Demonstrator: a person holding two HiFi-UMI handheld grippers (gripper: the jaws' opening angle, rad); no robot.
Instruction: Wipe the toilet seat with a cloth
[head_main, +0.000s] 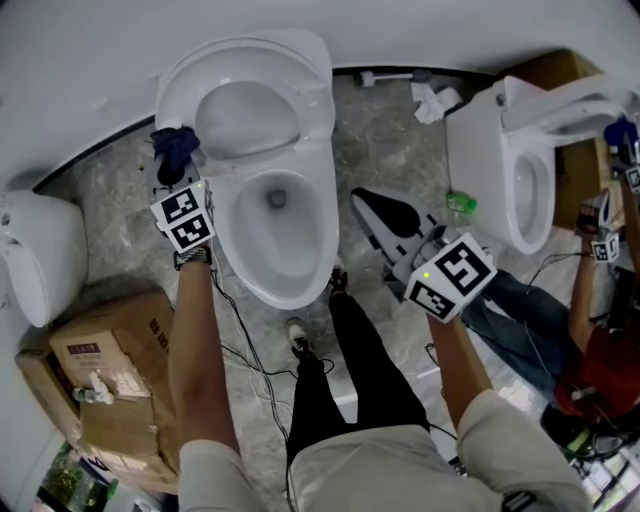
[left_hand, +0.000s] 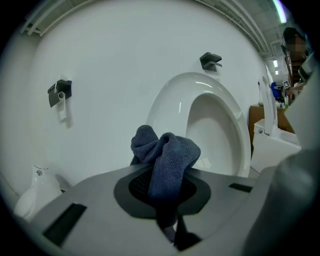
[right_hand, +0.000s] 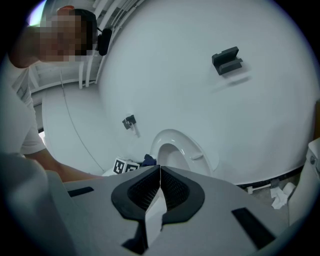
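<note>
Blue cloth (head_main: 176, 148) sits bunched between the left gripper's (head_main: 177, 168) clamped jaws, at the left edge of the raised toilet seat (head_main: 312, 105). Wadded like that, it could slip out or wipe patchily under pressure. That forearm reaches far, tilted down. The right gripper (head_main: 366, 205), closed and empty, hovers right of the bowl (head_main: 300, 292).

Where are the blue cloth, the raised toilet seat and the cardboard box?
blue cloth (left_hand: 167, 160): left gripper view, middle fold.
raised toilet seat (head_main: 315, 100): head view, right rim.
cardboard box (head_main: 115, 345): head view, top face.
</note>
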